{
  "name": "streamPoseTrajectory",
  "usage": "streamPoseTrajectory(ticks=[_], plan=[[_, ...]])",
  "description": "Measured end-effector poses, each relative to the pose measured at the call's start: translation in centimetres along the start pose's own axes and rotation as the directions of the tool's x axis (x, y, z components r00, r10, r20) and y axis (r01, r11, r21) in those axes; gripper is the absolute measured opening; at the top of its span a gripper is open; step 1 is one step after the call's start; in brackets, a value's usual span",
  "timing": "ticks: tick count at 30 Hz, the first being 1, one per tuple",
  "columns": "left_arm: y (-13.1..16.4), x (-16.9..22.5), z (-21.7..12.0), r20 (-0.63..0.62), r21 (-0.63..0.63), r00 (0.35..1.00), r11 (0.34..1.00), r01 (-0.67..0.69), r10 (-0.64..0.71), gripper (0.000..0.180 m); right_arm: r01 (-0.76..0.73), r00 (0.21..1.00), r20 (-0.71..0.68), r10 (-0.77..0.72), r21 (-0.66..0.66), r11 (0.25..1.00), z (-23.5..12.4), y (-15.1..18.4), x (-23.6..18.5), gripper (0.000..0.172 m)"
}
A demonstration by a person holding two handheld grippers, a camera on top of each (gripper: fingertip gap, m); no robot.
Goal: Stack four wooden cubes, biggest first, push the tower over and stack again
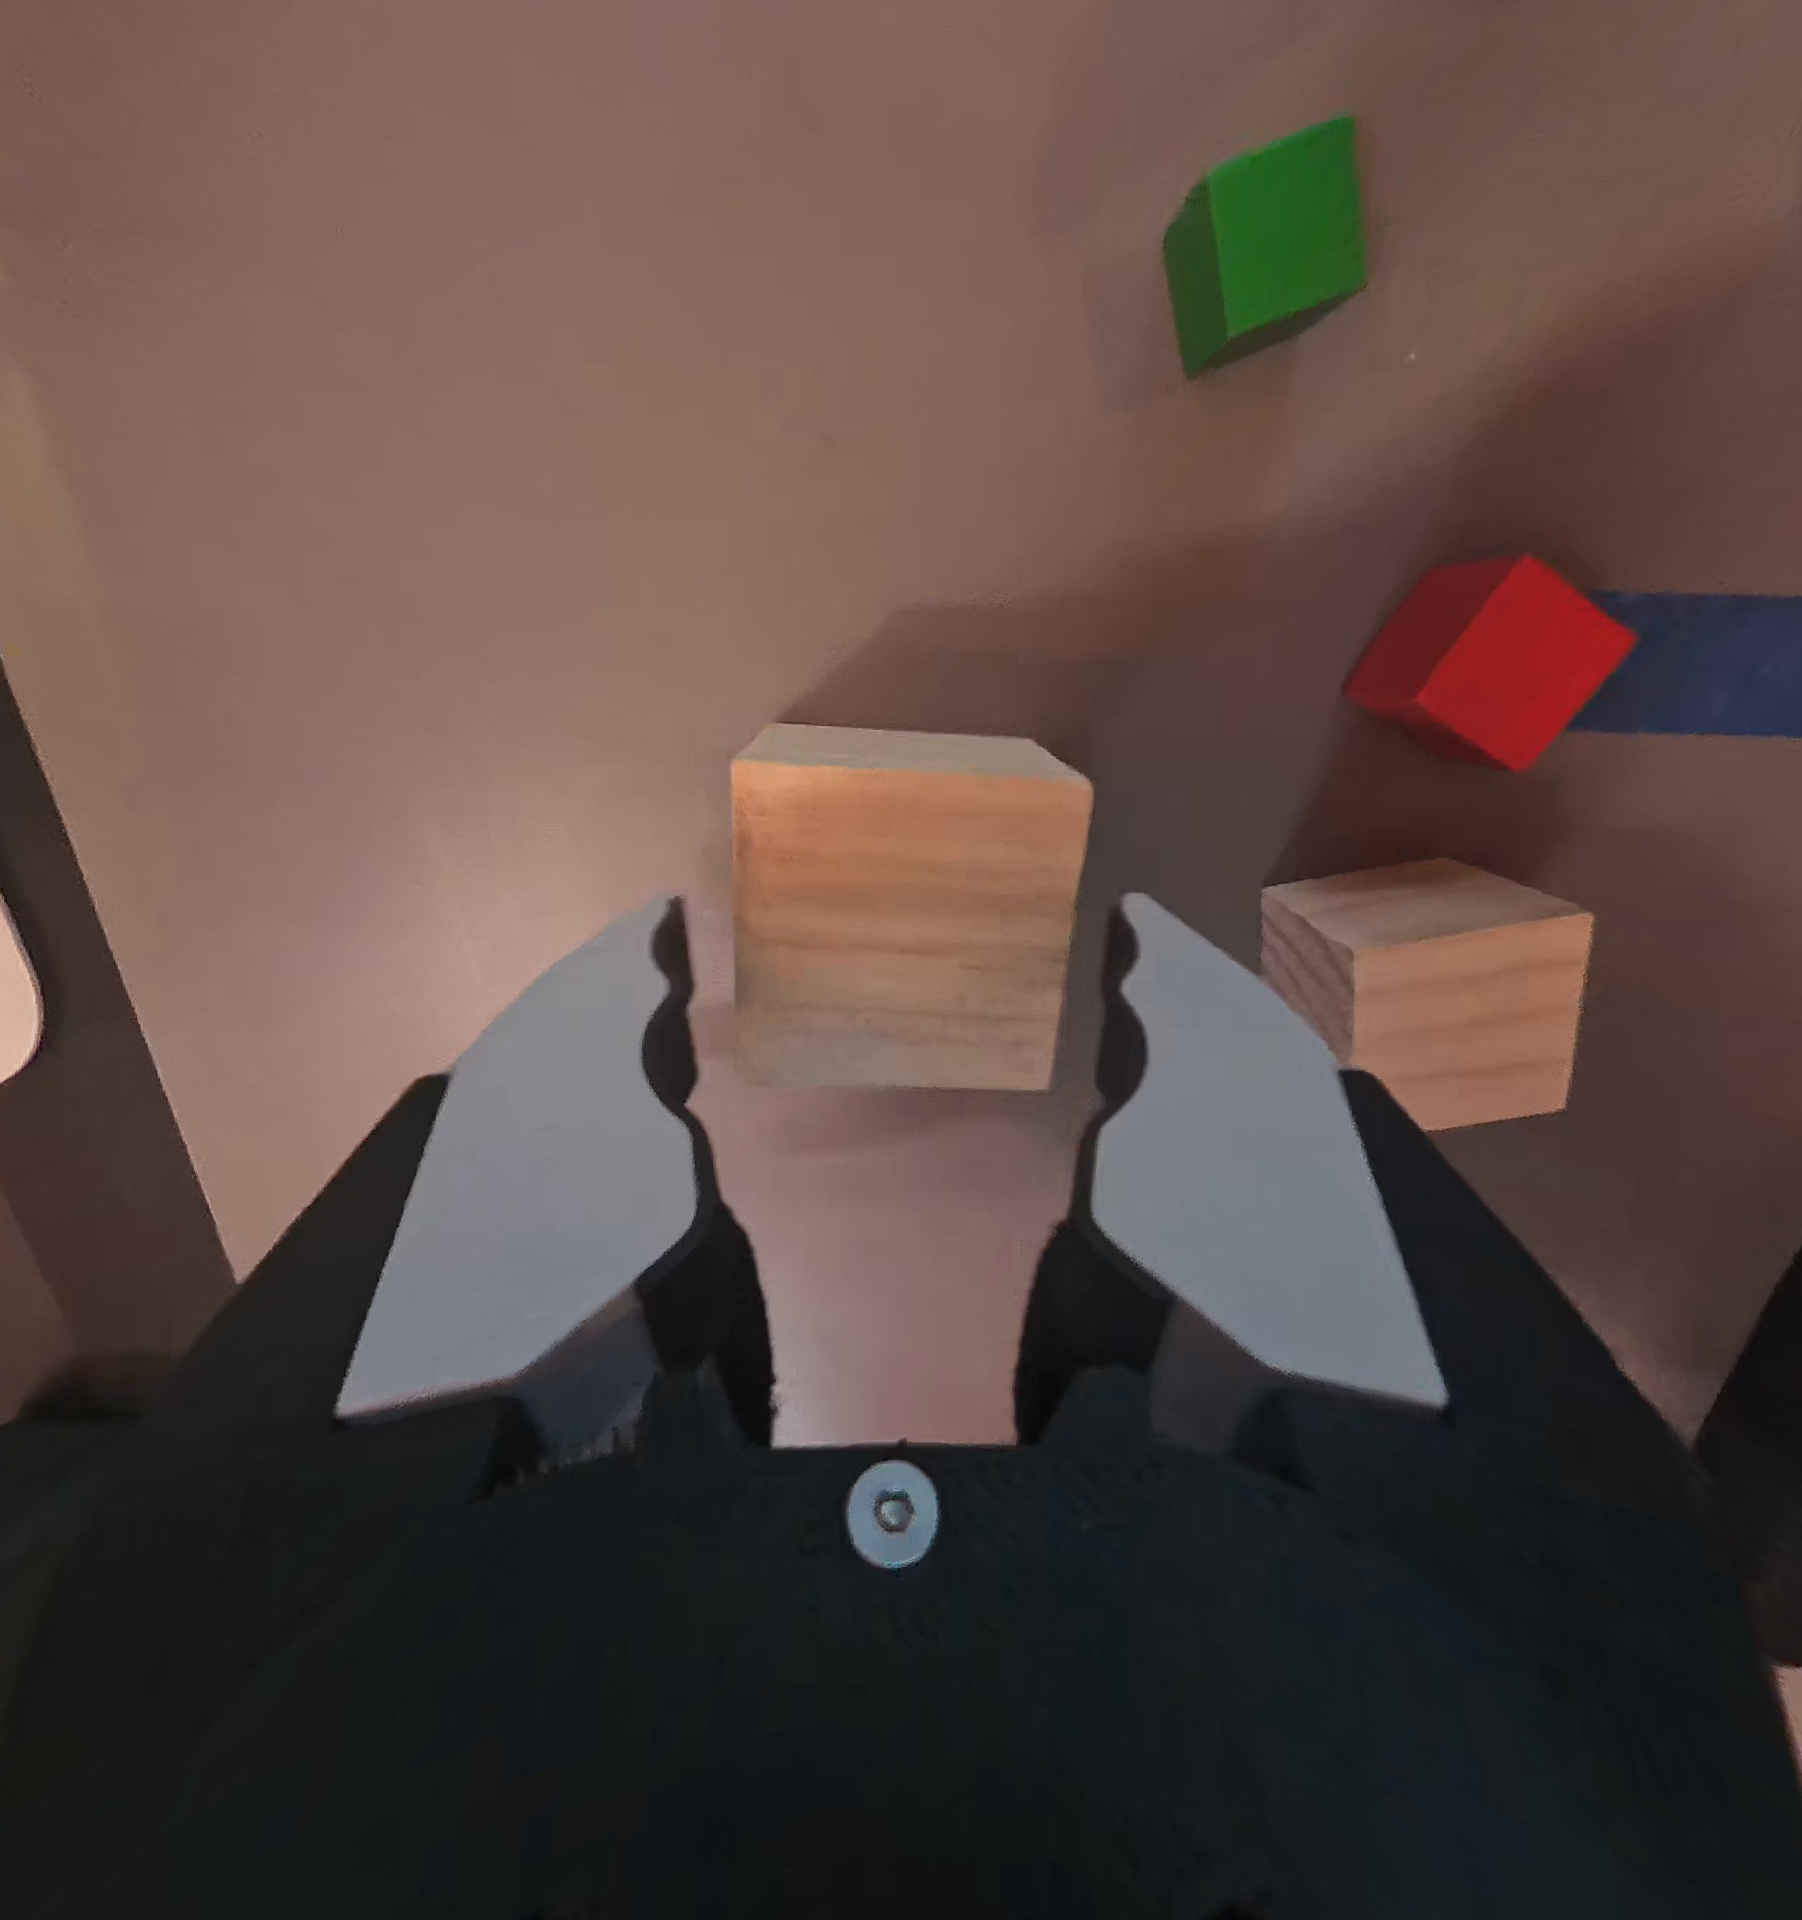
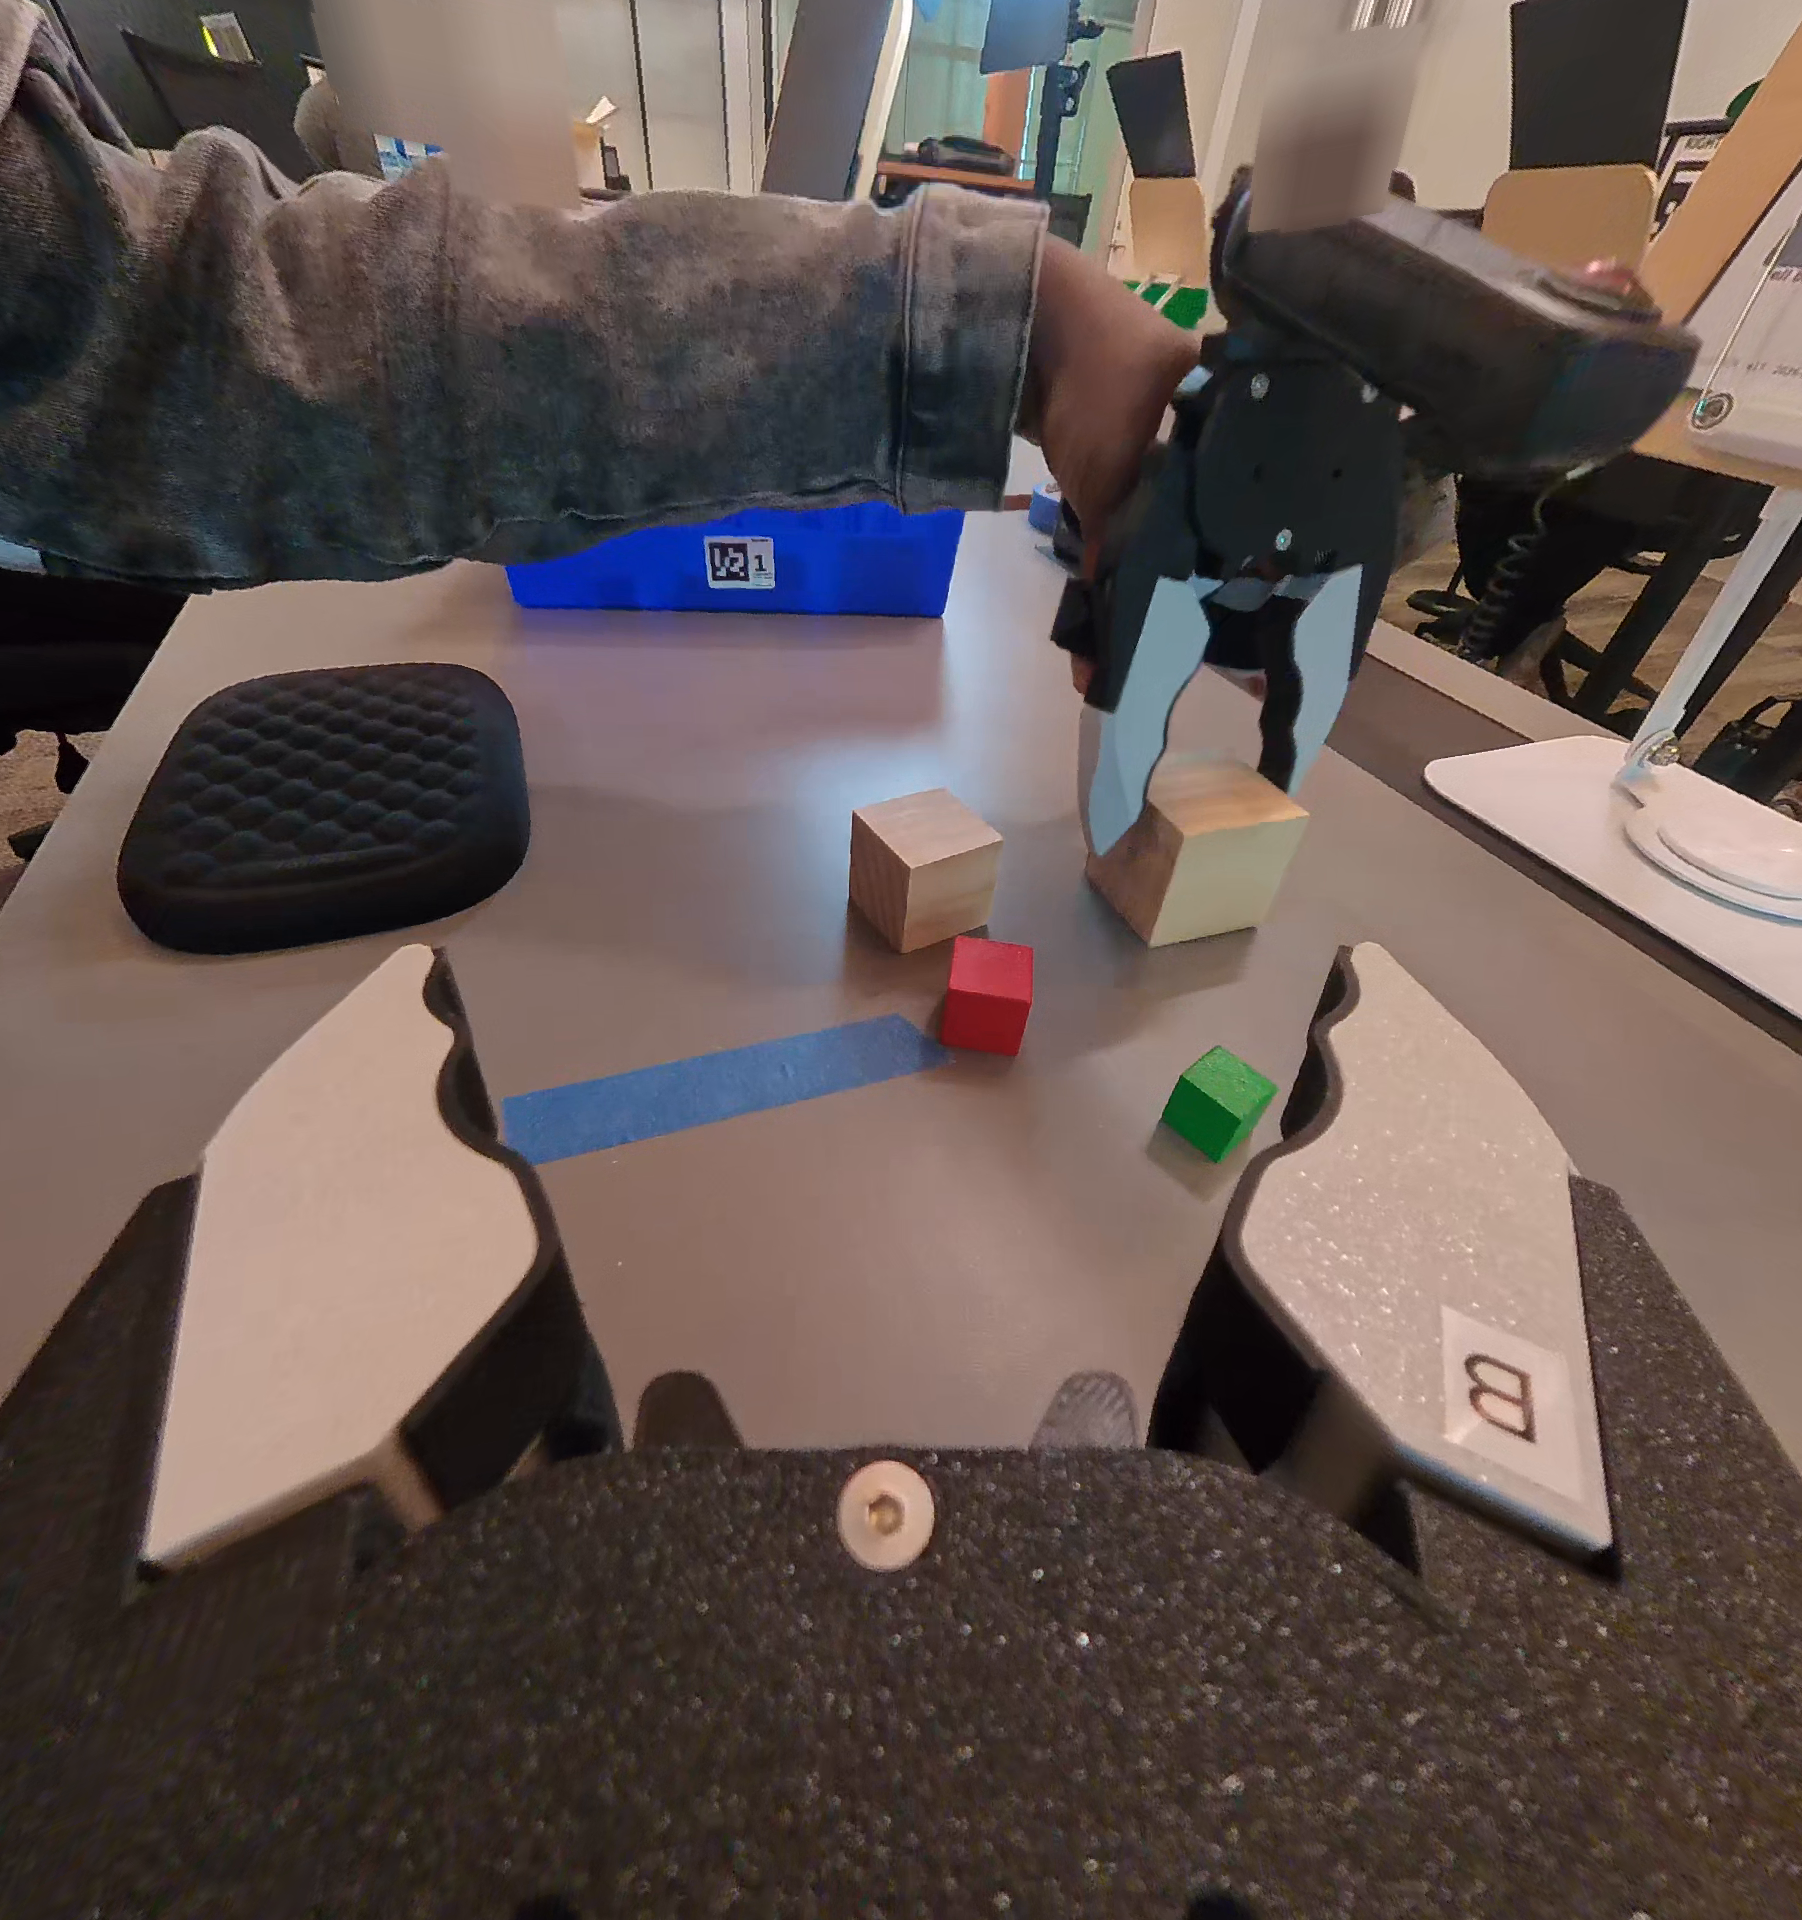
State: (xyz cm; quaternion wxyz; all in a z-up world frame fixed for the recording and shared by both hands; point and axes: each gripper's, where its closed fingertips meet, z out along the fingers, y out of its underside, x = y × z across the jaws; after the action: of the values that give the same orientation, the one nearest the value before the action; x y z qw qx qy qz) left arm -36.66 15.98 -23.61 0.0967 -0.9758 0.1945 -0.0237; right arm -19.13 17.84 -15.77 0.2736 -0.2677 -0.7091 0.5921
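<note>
**Four cubes loose on table; no stack standing**

Left wrist view: Left gripper [image 1: 897, 997] held low over the grey table [image 1: 461, 520], jaws spread. Largest wooden cube [image 1: 907, 914] standing on the table between the fingertips [image 1: 606, 997], a narrow strip of table visible on either side between pad and wood; not clamped. Picture slightly smeared, so contact at the lower pad edges hard to rule out, though apparently none. Smaller wooden cube [image 1: 1437, 997] just beside the right-hand finger, resting on the table. Red cube [image 1: 1489, 665] farther off, sitting on the end of a strip of blue tape [image 1: 1738, 665]. Green cube [image 1: 1266, 244] farthest away, well apart from the others.

Right wrist view: Right gripper [image 2: 886, 1039] wide open, nothing between its fingers but bare table. All four cubes ahead, each separate, none stacked. Green cube [image 2: 1217, 1103] near the right finger. Red cube [image 2: 986, 995] at the tape end, close to the smaller wooden cube [image 2: 923, 868]. Largest wooden cube [image 2: 1203, 868] to the right, straddled from above by the left gripper [image 2: 1193, 810], carried by a hand [image 2: 1094, 405] in a grey sleeve [image 2: 461, 364]. Black quilted pad [image 2: 320, 805] at left, blue bin [image 2: 731, 566] at the far edge, white lamp base [image 2: 1645, 831] at right.
</note>
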Motion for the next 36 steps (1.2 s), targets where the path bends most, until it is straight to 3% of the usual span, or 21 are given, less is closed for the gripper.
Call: streamPoseTrajectory(ticks=[2, 6, 10, 17, 25, 27, 29, 36], plan=[[-0.2, 0.1, -1.1, 0.01, 0.041, 1.0, 0.999, 0.011, -0.012, 0.085, 0.0, 1.0, 0.0, 0.0, 0.0, 1.0, 0.0, 0.0, 0.0, 0.147], [-0.2, 1.4, -4.7, 0.053, 0.145, 0.998, 0.989, 0.02, -0.028, 0.087, 0.004, 1.0, 0.002, -0.004, -0.002, 1.0, 0.0, 0.0, -0.1, 0.147], [0.1, 5.3, -6.7, 0.056, 0.217, 0.998, 0.976, 0.02, -0.033, 0.086, 0.007, 1.0, 0.004, -0.007, -0.004, 1.0, 0.0, 0.0, -0.2, 0.147], [1.4, 10.3, -2.7, 0.039, 0.15, 0.995, 0.985, 0.089, -0.096, 0.077, 0.014, 1.0, 0.007, -0.014, -0.012, 1.0, 0.2, 0.1, -0.3, 0.147], [2.0, 10.0, 0.7, 0.05, 0.078, 0.992, 0.99, 0.115, -0.119, 0.07, 0.018, 1.0, 0.003, -0.018, -0.01, 1.0, 0.1, 0.0, -0.3, 0.147], [2.1, 10.0, 1.2, 0.043, 0.06, 0.994, 0.993, 0.101, -0.104, 0.06, 0.011, 1.0, 0.0, -0.011, -0.01, 1.0, 0.1, 0.1, -0.2, 0.147], [2.1, 9.9, 1.4, 0.048, 0.06, 0.995, 0.994, 0.089, -0.092, 0.046, 0.011, 1.0, 0.0, -0.011, -0.01, 1.0, 0.1, 0.1, -0.2, 0.147], [2.0, 9.7, -0.6, 0.07, 0.062, 0.997, 0.998, 0.029, -0.033, 0.046, 0.013, 1.0, 0.003, -0.013, -0.013, 1.0, 0.2, 0.2, -0.3, 0.147]])
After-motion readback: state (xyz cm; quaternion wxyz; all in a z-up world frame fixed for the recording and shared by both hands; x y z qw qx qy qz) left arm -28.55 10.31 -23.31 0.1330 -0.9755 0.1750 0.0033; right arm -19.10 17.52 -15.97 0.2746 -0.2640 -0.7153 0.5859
